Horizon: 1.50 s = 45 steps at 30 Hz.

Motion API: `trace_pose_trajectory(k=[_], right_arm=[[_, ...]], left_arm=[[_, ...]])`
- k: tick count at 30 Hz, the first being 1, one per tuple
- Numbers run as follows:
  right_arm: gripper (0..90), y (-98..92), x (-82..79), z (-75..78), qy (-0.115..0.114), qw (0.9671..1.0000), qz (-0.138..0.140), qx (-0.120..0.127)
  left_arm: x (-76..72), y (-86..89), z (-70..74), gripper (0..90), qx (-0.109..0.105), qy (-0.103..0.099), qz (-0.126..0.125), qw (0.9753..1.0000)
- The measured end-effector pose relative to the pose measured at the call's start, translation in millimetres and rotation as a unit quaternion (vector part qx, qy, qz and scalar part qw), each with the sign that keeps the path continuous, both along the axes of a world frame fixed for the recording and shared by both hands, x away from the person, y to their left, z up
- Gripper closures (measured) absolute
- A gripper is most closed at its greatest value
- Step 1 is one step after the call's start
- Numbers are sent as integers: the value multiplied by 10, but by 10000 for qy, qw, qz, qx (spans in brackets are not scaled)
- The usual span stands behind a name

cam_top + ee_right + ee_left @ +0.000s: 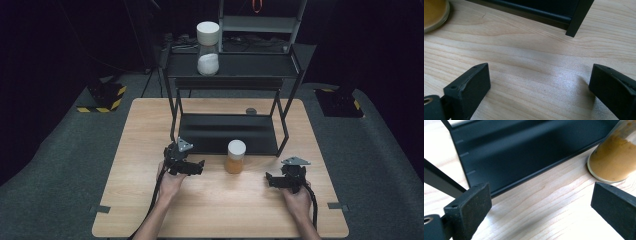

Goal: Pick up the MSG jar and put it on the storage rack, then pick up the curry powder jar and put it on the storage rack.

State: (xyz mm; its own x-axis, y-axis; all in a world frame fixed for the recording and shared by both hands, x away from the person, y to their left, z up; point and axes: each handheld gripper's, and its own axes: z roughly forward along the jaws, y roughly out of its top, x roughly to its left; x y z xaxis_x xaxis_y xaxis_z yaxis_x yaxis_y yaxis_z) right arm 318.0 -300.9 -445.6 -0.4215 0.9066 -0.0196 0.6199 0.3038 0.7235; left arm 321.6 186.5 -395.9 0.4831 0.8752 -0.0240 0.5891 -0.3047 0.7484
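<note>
A clear jar of orange-brown powder (235,157) with a white lid stands on the wooden table just in front of the black shelf rack. My left gripper (198,166) is open to the jar's left, a short gap away; in the left gripper view the jar (615,160) sits at the upper right beyond the open jaws (541,207). My right gripper (270,179) is open to the jar's right, nearer the front edge. In the right gripper view the jar's base (434,13) shows at the upper left, and bare wood lies between the jaws (540,87).
The black rack's bottom shelf (200,135) lies on the table behind the jar; its front right leg (577,18) stands near my right gripper. A second white-lidded jar (208,47) with white contents stands on the upper shelf (260,65). A small dark disc (251,111) lies behind the rack.
</note>
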Motion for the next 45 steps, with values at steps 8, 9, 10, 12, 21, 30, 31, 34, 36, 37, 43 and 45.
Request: trace_pose_trajectory(k=[8,9,10,12,21,30,31,34,36,37,43,45], right_arm=[[30,0,0,0,-1,10000,1,-1],[30,0,0,0,0,10000,0,0],[30,0,0,0,1,10000,0,0],[30,0,0,0,0,10000,1,-1],[30,0,0,0,0,10000,0,-1],[30,1,0,1,2,10000,-4,0],[30,2,0,1,3,10000,-8,1],[29,7,-1,1,4,10000,-22,4],[25,32,-2,3,12,10000,-75,-1],[29,36,-2,4,7,10000,-76,-10],[43,-20,-43,48,-111,9988,265,409],[43,10,-49,75,-139,9978,463,443]], left_arm=[[24,-42,-259,39,3,126,179,9998],[26,-47,-289,40,3,142,206,9997],[26,-53,-320,40,-1,168,240,9996],[19,-66,-367,40,10,179,288,9994],[-10,-87,-495,51,77,252,405,9988],[-90,-111,-551,56,154,115,448,9988],[-91,-114,-551,55,157,114,453,9988],[-93,-117,-551,55,159,115,461,9987],[-93,-118,-551,54,159,113,464,9987],[-94,-119,-551,54,163,113,466,9987],[-93,-125,-551,52,172,113,472,9987],[-92,-126,-551,50,168,115,473,9987]])
